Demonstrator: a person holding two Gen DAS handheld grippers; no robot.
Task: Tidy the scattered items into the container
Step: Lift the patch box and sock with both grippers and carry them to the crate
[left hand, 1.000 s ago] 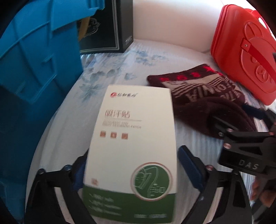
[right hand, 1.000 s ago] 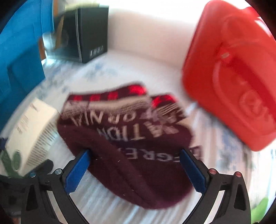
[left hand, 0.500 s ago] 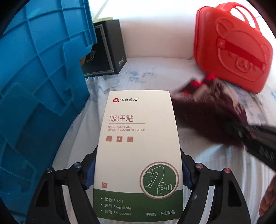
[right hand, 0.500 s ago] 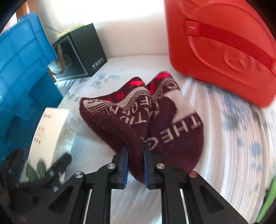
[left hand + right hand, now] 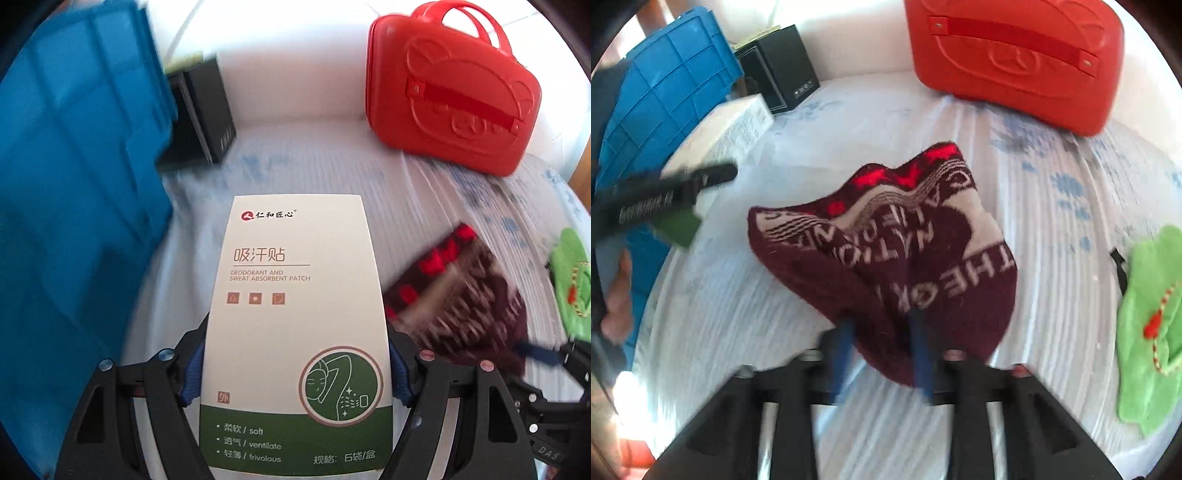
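My left gripper [image 5: 295,373] is shut on a white and green box of sweat patches [image 5: 295,314] and holds it above the bed, next to the blue crate [image 5: 74,184] on the left. My right gripper [image 5: 882,343] is shut on a maroon knitted cloth with white lettering [image 5: 886,240], lifted off the sheet. The cloth also shows in the left wrist view [image 5: 461,302], and the box [image 5: 727,125] and crate [image 5: 665,107] in the right wrist view.
A red plastic case [image 5: 450,92] stands at the back right against the wall. A black box [image 5: 199,114] stands beside the crate. A green cloth item [image 5: 1145,325] lies at the right on the blue-flowered sheet [image 5: 1052,177].
My right gripper closed on the maroon cloth and raised it. My left gripper lifted the box higher and back, still beside the crate.
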